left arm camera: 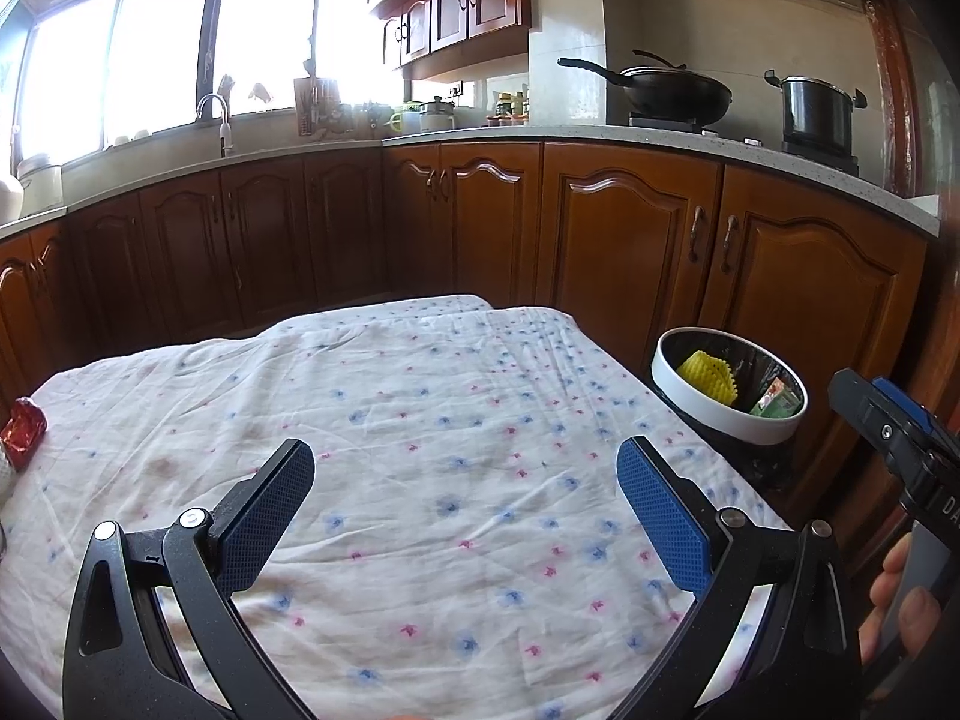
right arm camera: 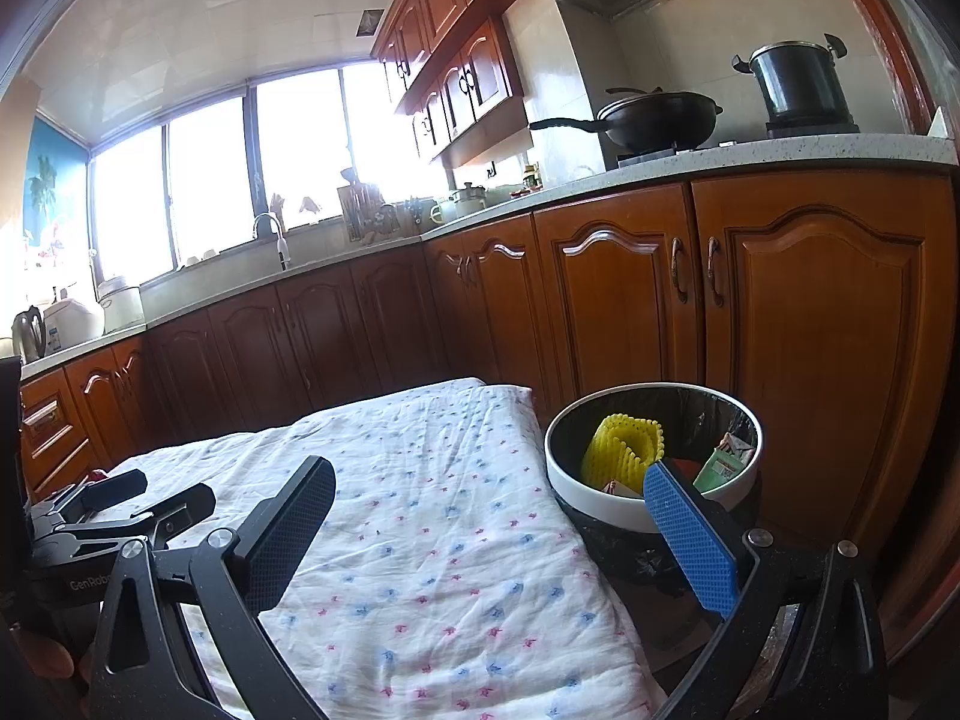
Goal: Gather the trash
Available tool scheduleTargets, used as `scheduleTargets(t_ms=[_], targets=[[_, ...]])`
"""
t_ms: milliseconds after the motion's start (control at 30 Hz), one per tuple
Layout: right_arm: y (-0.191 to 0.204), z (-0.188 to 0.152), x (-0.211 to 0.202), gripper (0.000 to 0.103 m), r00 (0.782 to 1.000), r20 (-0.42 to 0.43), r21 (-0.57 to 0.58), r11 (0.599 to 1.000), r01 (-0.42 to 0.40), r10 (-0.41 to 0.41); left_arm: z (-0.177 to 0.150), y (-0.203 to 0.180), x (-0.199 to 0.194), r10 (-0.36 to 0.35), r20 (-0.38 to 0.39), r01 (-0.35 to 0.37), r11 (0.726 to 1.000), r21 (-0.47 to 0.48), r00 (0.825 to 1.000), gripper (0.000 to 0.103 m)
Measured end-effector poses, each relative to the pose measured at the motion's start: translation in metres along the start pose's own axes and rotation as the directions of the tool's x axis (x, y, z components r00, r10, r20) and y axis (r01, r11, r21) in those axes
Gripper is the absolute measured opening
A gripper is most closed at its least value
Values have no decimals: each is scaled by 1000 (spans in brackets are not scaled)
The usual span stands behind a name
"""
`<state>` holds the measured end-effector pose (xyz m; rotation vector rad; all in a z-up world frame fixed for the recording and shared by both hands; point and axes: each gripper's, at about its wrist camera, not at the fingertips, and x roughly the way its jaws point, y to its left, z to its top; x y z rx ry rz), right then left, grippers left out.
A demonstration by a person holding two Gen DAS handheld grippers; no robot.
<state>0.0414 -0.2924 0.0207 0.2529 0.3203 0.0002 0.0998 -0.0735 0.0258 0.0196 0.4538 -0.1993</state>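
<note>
My left gripper (left arm camera: 465,474) hangs with jaws spread and empty over the cloth-covered tabletop (left arm camera: 420,396), bare cloth ahead to its far edge. A red wrapper (left arm camera: 23,431) lies at the left edge. My right gripper (right arm camera: 489,501), jaws spread too, hovers at the right edge, beside the bin (right arm camera: 600,507) holding yellow foam net (right arm camera: 621,444).

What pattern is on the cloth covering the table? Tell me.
White cloth with small blue and pink flower prints, clearest in the left wrist view.
</note>
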Motion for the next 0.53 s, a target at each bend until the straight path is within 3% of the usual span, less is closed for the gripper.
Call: scheduleTargets(t_ms=[533], targets=[[-2,-2,13,103,999,-37,17,1000,1,-1,-1,8,9,-21,-25,20,1000,-5,999,103]])
